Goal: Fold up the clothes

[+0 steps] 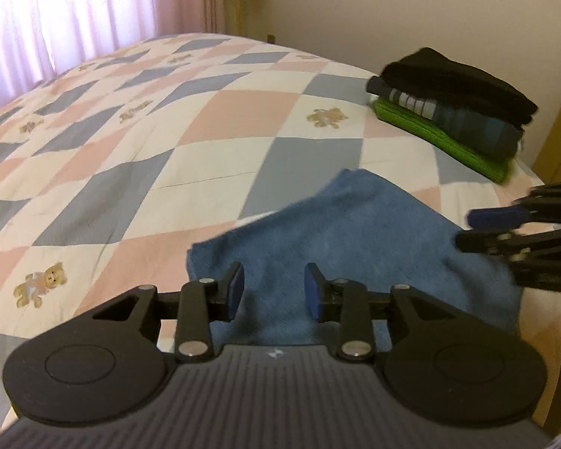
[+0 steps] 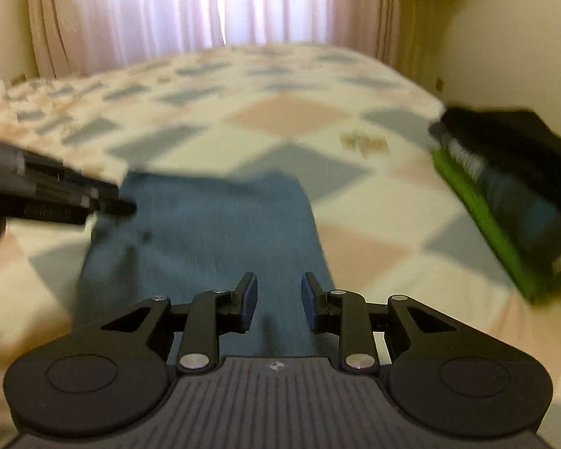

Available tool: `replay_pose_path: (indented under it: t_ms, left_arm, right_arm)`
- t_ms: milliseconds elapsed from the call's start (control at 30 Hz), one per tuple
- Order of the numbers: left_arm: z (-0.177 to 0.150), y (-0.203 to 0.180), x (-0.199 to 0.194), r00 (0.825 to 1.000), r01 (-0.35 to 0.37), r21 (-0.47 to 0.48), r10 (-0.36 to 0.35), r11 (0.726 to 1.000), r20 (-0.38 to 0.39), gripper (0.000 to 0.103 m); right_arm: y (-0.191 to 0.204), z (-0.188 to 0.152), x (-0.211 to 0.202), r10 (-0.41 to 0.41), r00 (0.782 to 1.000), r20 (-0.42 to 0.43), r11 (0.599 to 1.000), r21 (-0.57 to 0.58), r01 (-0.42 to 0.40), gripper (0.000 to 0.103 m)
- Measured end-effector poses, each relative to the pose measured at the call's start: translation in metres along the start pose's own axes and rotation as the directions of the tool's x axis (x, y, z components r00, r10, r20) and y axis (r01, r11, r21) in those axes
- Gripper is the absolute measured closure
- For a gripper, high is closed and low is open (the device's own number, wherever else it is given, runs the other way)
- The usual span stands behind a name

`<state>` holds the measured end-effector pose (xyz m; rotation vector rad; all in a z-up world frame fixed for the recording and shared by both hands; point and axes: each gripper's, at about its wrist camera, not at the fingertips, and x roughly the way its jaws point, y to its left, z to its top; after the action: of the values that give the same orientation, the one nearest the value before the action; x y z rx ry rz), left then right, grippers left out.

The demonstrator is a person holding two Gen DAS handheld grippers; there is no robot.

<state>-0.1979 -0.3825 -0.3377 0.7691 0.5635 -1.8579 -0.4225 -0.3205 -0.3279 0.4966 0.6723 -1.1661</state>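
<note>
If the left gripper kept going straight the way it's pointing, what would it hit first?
Most likely the blue terry towel lying on the patchwork bedspread; the left gripper angles down at it with open, empty fingers, though depth is hard to judge.

The left gripper [image 1: 274, 295] has matte black linkage arms joined by round silver pivot pins, with triangular cut-outs in the outer links. Its two fingers [image 1: 237, 289] carry dark blue pads. Large black discs flank a grey ribbed housing bearing a small pale emblem. The right gripper [image 2: 279, 301] is built the same: black links, silver pins, blue-padded fingers [image 2: 249, 297], grey ribbed body with the same emblem.
</note>
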Motion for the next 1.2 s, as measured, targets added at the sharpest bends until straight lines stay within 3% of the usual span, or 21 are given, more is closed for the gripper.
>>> replay_pose_path:
  t_ms: [100,133,200,300,367,433,500,567,633,667,767,833,900,933,967,1067,1200]
  left_arm:
    - [0.005,0.015,0.039,0.993,-0.019,-0.04,0.015,0.999,-0.119,0.074]
    - [0.007,0.019,0.046,0.988,-0.025,-0.06,0.015,0.998,-0.152,0.075]
    - [0.014,0.023,0.04,0.988,-0.021,-0.092,0.007,0.996,-0.154,0.077]
    - [0.013,0.026,0.006,0.994,0.009,-0.137,-0.024,0.991,-0.108,0.074]
    - [0.005,0.023,-0.014,0.992,0.066,-0.171,-0.083,0.983,-0.092,0.073]
    - [-0.011,0.008,-0.018,0.987,0.09,-0.153,-0.109,0.984,-0.115,0.073]
    - [-0.027,-0.008,-0.022,0.981,0.115,-0.136,-0.134,0.984,-0.139,0.072]
    - [-0.044,-0.024,-0.018,0.971,0.122,-0.128,-0.145,0.984,-0.19,0.071]
    - [-0.053,-0.035,-0.014,0.972,0.083,-0.1,-0.103,0.991,-0.212,0.071]
    - [-0.053,-0.04,-0.017,0.975,0.063,-0.08,-0.079,0.995,-0.209,0.068]
    - [-0.044,-0.038,-0.033,0.973,0.037,-0.136,-0.067,0.99,-0.219,0.049]
    - [-0.038,-0.035,-0.046,0.973,0.011,-0.173,-0.051,0.985,-0.226,0.048]
    - [-0.031,-0.039,-0.06,0.973,-0.042,-0.185,-0.002,0.982,-0.233,0.046]
    - [-0.029,-0.041,-0.068,0.97,-0.08,-0.195,0.031,0.978,-0.242,0.04]
    - [-0.027,-0.044,-0.075,0.966,-0.118,-0.216,0.061,0.969,-0.253,0.037]
    - [-0.027,-0.057,-0.103,0.956,-0.203,-0.301,0.121,0.932,-0.268,0.035]
    - [-0.029,-0.098,-0.143,0.933,-0.312,-0.416,0.194,0.854,-0.302,0.032]
  right_arm:
    - [-0.003,0.008,0.053,-0.021,0.995,-0.093,1.0,-0.011,0.02,0.075]
    - [-0.009,0.005,0.071,-0.007,0.99,-0.144,1.0,0.018,0.01,0.075]
    - [-0.022,0.006,0.079,0.022,0.988,-0.153,0.991,0.131,-0.002,0.075]
    - [-0.024,0.018,0.049,-0.01,0.993,-0.119,0.978,0.208,0.034,0.074]
    - [-0.02,0.019,0.022,-0.021,0.996,-0.082,0.975,0.219,0.038,0.073]
    - [-0.016,0.016,-0.002,-0.012,0.998,-0.062,0.971,0.237,0.027,0.071]
    - [-0.007,0.002,-0.014,-0.018,0.995,-0.097,0.973,0.227,0.04,0.068]
    - [0.001,-0.015,-0.008,-0.028,0.983,-0.184,0.972,0.225,0.07,0.066]
    - [0.004,-0.037,0.009,-0.035,0.958,-0.284,0.969,0.226,0.103,0.066]
    - [0.004,-0.04,0.01,-0.042,0.955,-0.293,0.967,0.229,0.113,0.066]
    - [0.007,-0.025,-0.002,-0.042,0.962,-0.269,0.967,0.23,0.107,0.062]
    - [0.006,-0.012,-0.015,-0.027,0.971,-0.237,0.967,0.241,0.086,0.051]
    - [0.003,-0.004,-0.029,-0.011,0.974,-0.226,0.96,0.269,0.073,0.047]
    - [0.001,-0.001,-0.035,0.003,0.974,-0.225,0.959,0.278,0.061,0.042]
    - [0.0,0.001,-0.04,0.019,0.973,-0.232,0.957,0.287,0.049,0.032]
    - [-0.002,-0.001,-0.057,0.077,0.966,-0.248,0.961,0.276,-0.006,0.024]
    - [-0.009,-0.008,-0.083,0.149,0.947,-0.284,0.972,0.216,-0.088,0.017]
